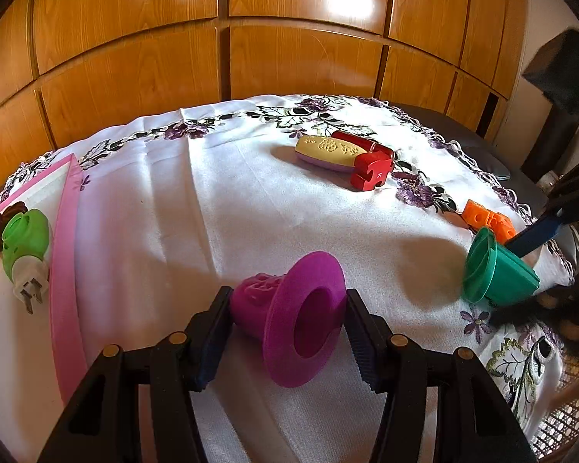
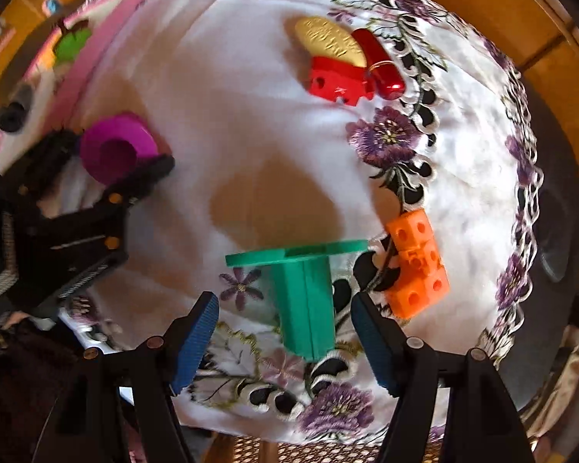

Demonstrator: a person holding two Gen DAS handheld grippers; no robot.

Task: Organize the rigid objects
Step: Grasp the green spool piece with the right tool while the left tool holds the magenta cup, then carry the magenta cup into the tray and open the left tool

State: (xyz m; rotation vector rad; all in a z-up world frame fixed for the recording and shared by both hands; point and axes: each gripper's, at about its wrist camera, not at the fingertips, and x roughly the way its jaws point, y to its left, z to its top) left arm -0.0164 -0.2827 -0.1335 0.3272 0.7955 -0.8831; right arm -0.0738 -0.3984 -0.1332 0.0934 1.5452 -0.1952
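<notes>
Left wrist view: the left gripper (image 1: pixel 287 328) has its jaws clenched on the purple flanged piece (image 1: pixel 301 316) above the counter (image 1: pixel 181 231). Right wrist view: the right gripper (image 2: pixel 285 341) straddles the green flanged piece (image 2: pixel 307 297), jaws released, pads not touching it.

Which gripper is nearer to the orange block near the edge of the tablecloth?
Right. The right gripper is beside the orange block, straddling the green piece next to it. The left gripper holds the purple piece, farther across the cloth.
</notes>
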